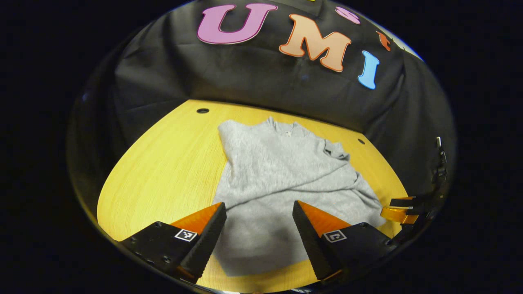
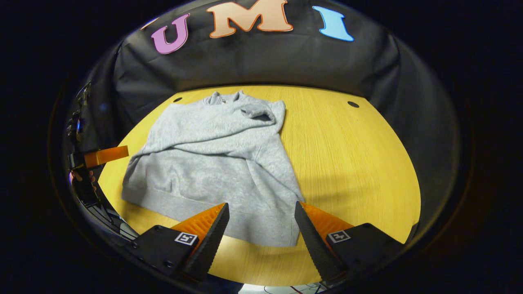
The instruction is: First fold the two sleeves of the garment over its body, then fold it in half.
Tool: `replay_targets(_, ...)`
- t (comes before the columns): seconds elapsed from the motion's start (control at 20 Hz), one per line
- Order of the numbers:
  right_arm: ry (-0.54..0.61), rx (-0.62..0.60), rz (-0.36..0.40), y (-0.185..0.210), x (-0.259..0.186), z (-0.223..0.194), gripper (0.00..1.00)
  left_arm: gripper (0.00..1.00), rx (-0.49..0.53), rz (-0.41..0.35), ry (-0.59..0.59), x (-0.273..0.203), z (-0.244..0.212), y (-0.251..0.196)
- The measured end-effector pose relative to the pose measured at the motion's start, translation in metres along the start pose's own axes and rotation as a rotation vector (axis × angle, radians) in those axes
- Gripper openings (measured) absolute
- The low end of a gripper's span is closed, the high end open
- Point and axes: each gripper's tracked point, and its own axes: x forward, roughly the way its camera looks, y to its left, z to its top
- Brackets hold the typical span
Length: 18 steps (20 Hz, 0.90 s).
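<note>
A grey sweatshirt [image 1: 278, 179] lies flat on the round wooden table [image 1: 171, 163], collar toward the far wall, with both sleeves folded across its body. My left gripper [image 1: 259, 208] hovers open over the garment's near hem at its left corner, holding nothing. In the right gripper view the same sweatshirt [image 2: 212, 163] shows its hem nearest me, and my right gripper [image 2: 261, 210] stands open above the hem's right corner, empty. The right gripper [image 1: 402, 208] shows at the far right of the left gripper view. The left gripper [image 2: 104, 156] shows at the left edge of the right gripper view.
The wooden table [image 2: 351, 163] has small dark holes [image 2: 353, 104] near its far edge, one more hole [image 1: 202, 110] on the left side. Black cloth walls close the booth behind and beside the table. Bare tabletop lies to the garment's right in the right gripper view.
</note>
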Motion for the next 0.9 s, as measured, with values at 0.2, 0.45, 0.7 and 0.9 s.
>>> replay_targets(0.2,0.048,0.000,-0.018,-0.010,0.004,-0.022,0.98,0.96,-0.041,0.012,0.078,-0.015,-0.046,0.006)
replay_targets(0.45,0.092,0.016,-0.035,-0.014,0.009,-0.041,0.99,0.96,-0.056,0.017,0.135,-0.016,-0.073,0.005)
replay_targets(0.7,0.100,-0.011,-0.054,-0.012,0.012,-0.047,1.00,0.95,-0.058,0.039,0.156,-0.011,-0.084,0.009)
replay_targets(0.9,0.094,0.016,-0.048,-0.012,0.011,-0.047,0.99,0.93,-0.024,0.056,0.152,-0.009,-0.086,0.009)
